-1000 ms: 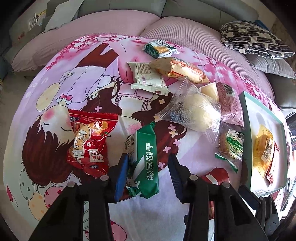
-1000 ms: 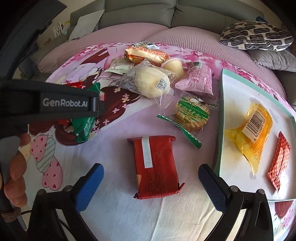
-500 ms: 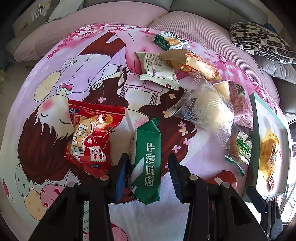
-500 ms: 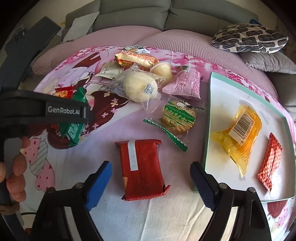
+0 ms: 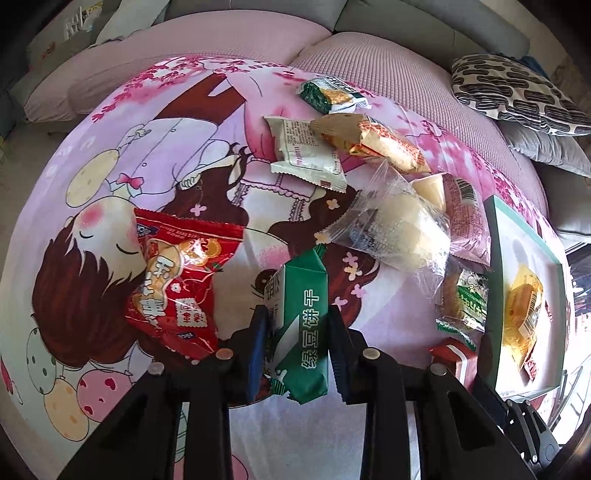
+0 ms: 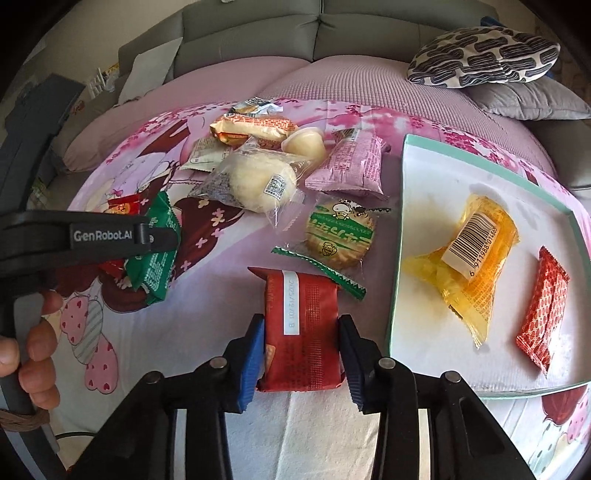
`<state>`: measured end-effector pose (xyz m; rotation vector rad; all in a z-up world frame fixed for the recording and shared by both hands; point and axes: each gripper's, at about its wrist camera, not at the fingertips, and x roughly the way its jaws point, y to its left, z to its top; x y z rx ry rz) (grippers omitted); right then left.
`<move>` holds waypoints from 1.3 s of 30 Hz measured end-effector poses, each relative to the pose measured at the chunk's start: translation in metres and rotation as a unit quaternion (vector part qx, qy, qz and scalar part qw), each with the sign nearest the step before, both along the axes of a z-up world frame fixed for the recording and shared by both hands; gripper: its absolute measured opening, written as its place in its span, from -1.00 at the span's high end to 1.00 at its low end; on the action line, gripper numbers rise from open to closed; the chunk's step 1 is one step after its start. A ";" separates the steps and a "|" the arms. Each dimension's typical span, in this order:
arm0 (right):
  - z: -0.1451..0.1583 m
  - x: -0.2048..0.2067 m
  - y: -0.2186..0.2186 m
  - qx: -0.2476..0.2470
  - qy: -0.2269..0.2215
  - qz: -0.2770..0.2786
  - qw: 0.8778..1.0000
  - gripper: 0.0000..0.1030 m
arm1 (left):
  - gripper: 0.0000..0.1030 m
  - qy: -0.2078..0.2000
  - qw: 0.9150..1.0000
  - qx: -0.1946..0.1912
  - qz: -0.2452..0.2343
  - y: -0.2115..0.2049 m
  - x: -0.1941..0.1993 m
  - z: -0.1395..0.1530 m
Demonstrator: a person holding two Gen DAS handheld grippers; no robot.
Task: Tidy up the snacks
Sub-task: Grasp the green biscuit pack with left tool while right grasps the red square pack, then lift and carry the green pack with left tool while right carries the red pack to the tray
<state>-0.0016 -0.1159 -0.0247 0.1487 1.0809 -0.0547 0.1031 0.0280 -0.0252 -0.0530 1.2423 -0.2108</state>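
Gripping both packets at once, we see each pair of jaws drawn in on a snack. Our left gripper [image 5: 298,341] has just been closing, and its blue pads now pinch the green biscuit packet [image 5: 304,325] across its width. Our right gripper [image 6: 301,354] has likewise just been closing from a wide spread, and its pads press the 2 long sides of the red packet [image 6: 301,332], which lies flat on the cloth. Just left of the green packet lies a red snack bag [image 5: 177,284]; beyond it sit a clear-wrapped bun [image 6: 255,181], a round biscuit in a green wrapper [image 6: 340,236] and a pink packet [image 6: 351,166]. To the right, the white tray with a teal rim [image 6: 400,229] holds 1 yellow packet [image 6: 476,266] and 1 small red packet [image 6: 543,310]. All rest on a pink cartoon-print cloth [image 5: 184,155] spread over a sofa [image 6: 251,29], with a patterned cushion [image 6: 484,55] behind. A hand [image 6: 26,354] holds the left gripper's handle.
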 end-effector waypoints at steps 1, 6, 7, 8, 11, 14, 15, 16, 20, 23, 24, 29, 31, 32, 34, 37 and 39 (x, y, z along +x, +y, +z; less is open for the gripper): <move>-0.001 0.000 0.000 0.001 0.001 0.000 1.000 0.19 | 0.39 0.001 1.000 0.003 -0.002 -0.002 0.000 -0.001; -0.008 0.005 0.005 -0.005 0.008 0.006 1.000 0.19 | 0.40 0.023 1.000 0.013 -0.004 -0.007 0.006 -0.016; -0.010 0.006 0.005 -0.005 0.010 0.007 1.000 0.19 | 0.41 0.027 0.999 0.016 -0.004 -0.008 0.008 -0.020; -0.012 0.007 0.005 -0.006 0.013 0.007 1.000 0.19 | 0.41 0.028 0.999 0.018 -0.004 -0.009 0.008 -0.021; -0.018 0.010 0.008 -0.015 0.024 0.010 1.000 0.19 | 0.41 0.023 0.999 0.024 -0.006 -0.014 0.011 -0.023; -0.021 0.013 0.014 -0.039 0.026 0.018 0.999 0.19 | 0.41 0.020 0.999 0.030 -0.007 -0.016 0.011 -0.024; -0.021 0.013 0.016 -0.045 0.026 0.020 0.998 0.19 | 0.41 0.020 0.999 0.031 -0.007 -0.017 0.012 -0.025; -0.022 0.014 0.017 -0.047 0.027 0.020 0.998 0.19 | 0.41 0.019 0.999 0.031 -0.007 -0.017 0.012 -0.025; -0.023 0.015 0.018 -0.050 0.028 0.019 0.998 0.19 | 0.41 0.020 0.999 0.033 -0.003 -0.019 0.015 -0.026; -0.024 0.016 0.020 -0.056 0.029 0.020 0.998 0.19 | 0.41 0.018 0.999 0.036 -0.004 -0.020 0.014 -0.027; -0.024 0.017 0.021 -0.055 0.030 0.019 0.998 0.19 | 0.41 0.017 0.999 0.037 -0.004 -0.020 0.014 -0.027; -0.022 0.017 0.017 -0.045 0.030 0.018 0.998 0.19 | 0.41 0.016 0.999 0.038 -0.003 -0.022 0.013 -0.027; -0.021 0.016 0.016 -0.043 0.031 0.017 0.998 0.19 | 0.41 0.015 0.999 0.038 -0.002 -0.021 0.013 -0.026; -0.020 0.016 0.015 -0.040 0.031 0.017 0.999 0.19 | 0.43 0.014 0.999 0.038 -0.001 -0.021 0.012 -0.025; -0.017 0.014 0.013 -0.030 0.030 0.016 0.999 0.19 | 0.49 0.009 0.999 0.039 0.001 -0.018 0.011 -0.022; -0.014 0.012 0.011 -0.013 0.025 0.014 0.999 0.19 | 0.50 0.005 1.000 0.027 0.007 -0.014 0.009 -0.017; -0.011 0.010 0.011 -0.014 0.020 0.014 1.000 0.19 | 0.50 -0.002 1.000 0.025 0.009 -0.012 0.008 -0.012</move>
